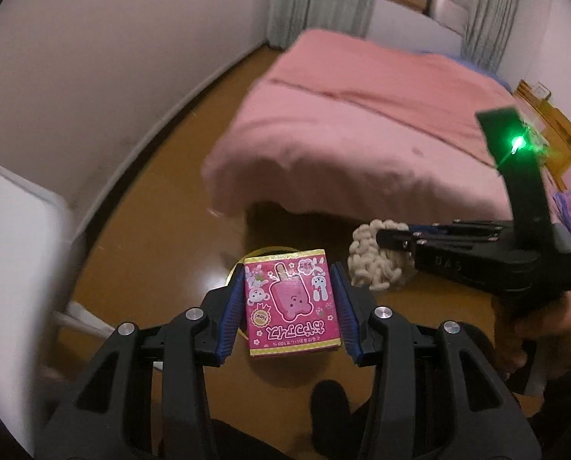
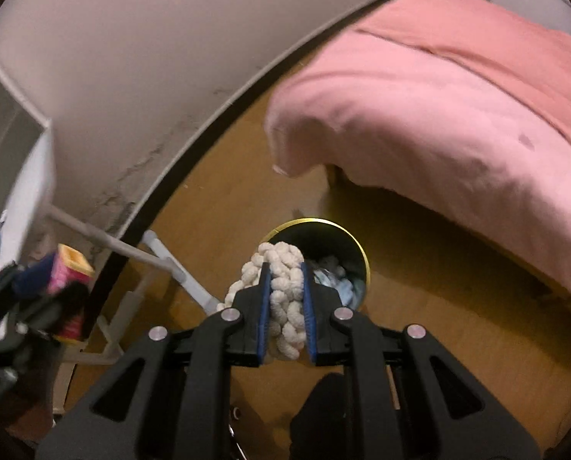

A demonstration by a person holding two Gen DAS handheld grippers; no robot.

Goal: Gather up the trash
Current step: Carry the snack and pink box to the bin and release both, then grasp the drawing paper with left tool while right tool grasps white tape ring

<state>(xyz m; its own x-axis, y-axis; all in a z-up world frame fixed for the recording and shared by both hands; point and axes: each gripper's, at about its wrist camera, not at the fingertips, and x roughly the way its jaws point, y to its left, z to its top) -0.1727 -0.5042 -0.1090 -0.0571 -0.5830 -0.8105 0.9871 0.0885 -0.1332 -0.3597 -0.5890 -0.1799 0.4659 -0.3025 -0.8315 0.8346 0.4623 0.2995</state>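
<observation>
A bed under a pink blanket [image 1: 362,130] stood ahead of me on the brown wooden floor [image 1: 162,207]. Grey-green curtains [image 1: 320,0] hung by the window behind it, and a white cabinet [image 2: 20,168] stood against the pale wall [image 1: 112,57].

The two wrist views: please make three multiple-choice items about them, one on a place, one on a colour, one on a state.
1. Where does the bin stand?
A. on the bed
B. on the wooden floor near the bed
C. on a shelf

2. What colour is the box in the left gripper?
A. pink
B. green
C. white

3. What is the state of the right gripper?
A. open and empty
B. shut on a cream knobbly bundle
C. shut on the box

Key: 1 B, the bin stands on the floor beside the bed. 2 A, the box between the fingers of the left gripper is pink. 3 B, the right gripper clamps the cream bundle above the bin.
</observation>
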